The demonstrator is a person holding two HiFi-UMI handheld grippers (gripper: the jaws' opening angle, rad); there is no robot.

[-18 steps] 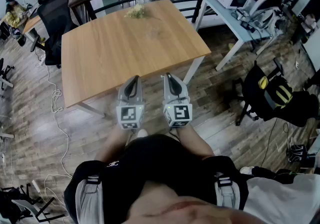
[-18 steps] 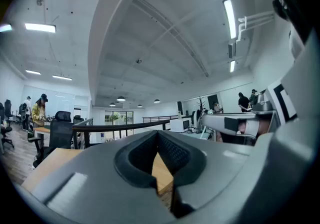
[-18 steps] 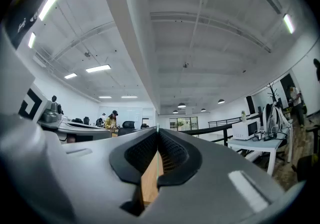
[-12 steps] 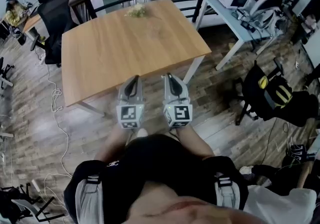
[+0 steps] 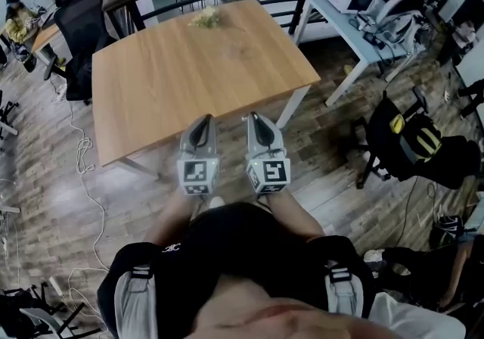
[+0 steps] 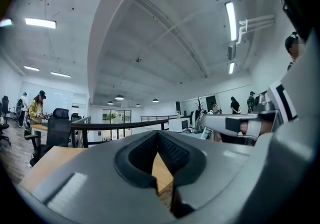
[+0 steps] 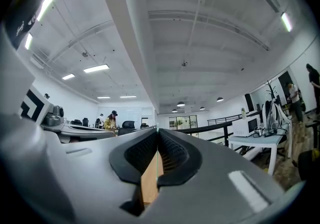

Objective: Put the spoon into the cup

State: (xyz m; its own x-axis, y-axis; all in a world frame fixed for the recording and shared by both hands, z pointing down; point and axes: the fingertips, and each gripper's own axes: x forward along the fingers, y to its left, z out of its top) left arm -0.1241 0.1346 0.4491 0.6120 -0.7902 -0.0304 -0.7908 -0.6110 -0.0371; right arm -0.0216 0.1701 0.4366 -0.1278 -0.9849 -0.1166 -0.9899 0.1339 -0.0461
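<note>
At the near edge of the surface [image 5: 189, 73], left gripper [image 5: 203, 122] and right gripper [image 5: 255, 118] hover side by side, fingers [image 6: 176, 152] closed, empty.

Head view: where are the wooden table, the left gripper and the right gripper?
wooden table [image 5: 174, 80], head view, bare middle of its top.
left gripper [image 5: 202, 121], head view, tip where its closed fingers meet.
right gripper [image 5: 255, 117], head view, tip where its closed fingers meet.

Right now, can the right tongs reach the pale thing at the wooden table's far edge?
Probably not. The right tongs hang shut at the near edge of the table; the pale thing lies right across it. Nothing stands between.
</note>
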